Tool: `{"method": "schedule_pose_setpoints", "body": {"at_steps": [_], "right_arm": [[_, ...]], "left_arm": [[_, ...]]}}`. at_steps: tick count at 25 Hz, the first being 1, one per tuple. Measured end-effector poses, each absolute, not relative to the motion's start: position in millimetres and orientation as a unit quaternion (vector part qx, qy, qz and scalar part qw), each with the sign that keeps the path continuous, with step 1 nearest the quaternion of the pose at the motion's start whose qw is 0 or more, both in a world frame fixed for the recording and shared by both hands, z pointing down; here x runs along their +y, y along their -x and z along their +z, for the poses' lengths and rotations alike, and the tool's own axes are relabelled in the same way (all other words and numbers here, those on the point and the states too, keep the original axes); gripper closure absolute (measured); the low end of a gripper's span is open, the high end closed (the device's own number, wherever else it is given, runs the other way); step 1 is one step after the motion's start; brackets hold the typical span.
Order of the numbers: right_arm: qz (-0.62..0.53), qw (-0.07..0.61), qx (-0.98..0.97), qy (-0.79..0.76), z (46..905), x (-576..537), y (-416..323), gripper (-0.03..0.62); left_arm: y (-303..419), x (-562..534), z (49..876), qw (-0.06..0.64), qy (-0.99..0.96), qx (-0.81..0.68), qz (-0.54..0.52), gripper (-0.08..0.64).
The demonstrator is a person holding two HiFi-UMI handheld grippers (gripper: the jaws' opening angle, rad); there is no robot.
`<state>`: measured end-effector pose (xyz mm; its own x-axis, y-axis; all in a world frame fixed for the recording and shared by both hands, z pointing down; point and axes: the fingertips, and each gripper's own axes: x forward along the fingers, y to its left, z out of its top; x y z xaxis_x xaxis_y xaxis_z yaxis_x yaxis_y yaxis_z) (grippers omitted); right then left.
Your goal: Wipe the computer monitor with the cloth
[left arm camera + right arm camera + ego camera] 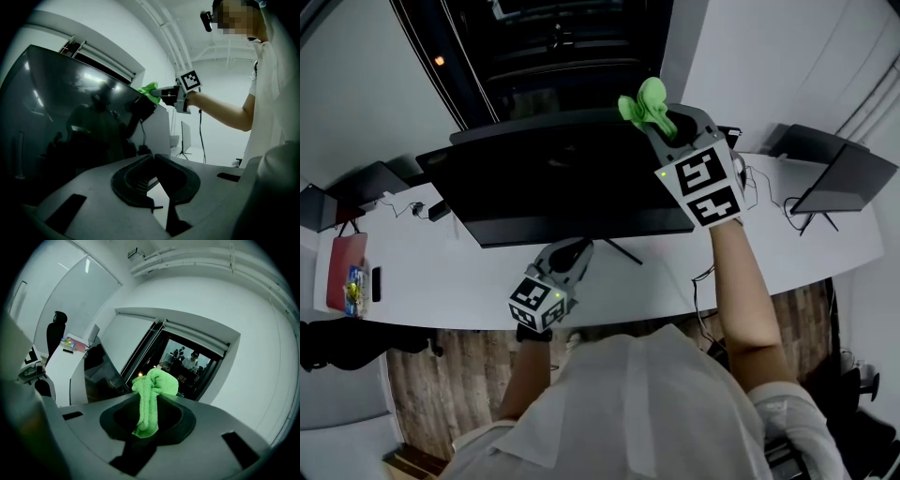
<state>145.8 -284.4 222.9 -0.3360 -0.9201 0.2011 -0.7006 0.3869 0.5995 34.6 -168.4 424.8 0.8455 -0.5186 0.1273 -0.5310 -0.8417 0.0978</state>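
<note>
My right hand-held gripper [148,405] pinches green cloth [153,386] mid-fold. Soft, light, floppy. Maybe touching monitor [572,187] top edge. Left hand-held gripper [153,158] closed, empty.

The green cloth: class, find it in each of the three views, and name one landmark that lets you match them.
Head view: the green cloth is upper middle, by the top right corner of the monitor, held in the right tool.
Left gripper view: small, near the middle, at the screen's far upper edge.
Right gripper view: centre, clamped between the jaws.
Shared landmark: the dark monitor.
</note>
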Motion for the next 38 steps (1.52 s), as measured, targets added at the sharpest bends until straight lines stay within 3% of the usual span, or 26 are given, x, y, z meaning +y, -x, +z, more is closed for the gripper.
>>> {"method": "schedule_pose_setpoints", "body": {"at_steps": [18,38], "right_arm": [[-0.176,0.264,-0.746,-0.586,224.6,-273.2,-261.1,0.522],[-0.159,0.29,-0.711,-0.621,227.6,-260.0,-324.2,0.522]], "left_arm": [[-61.4,-151.6,427.1,0.063,-0.96,-0.265,0.063,0.531],[-65.4,-134.7,426.4,0.059,-0.958,-0.275,0.063,0.531]]}}
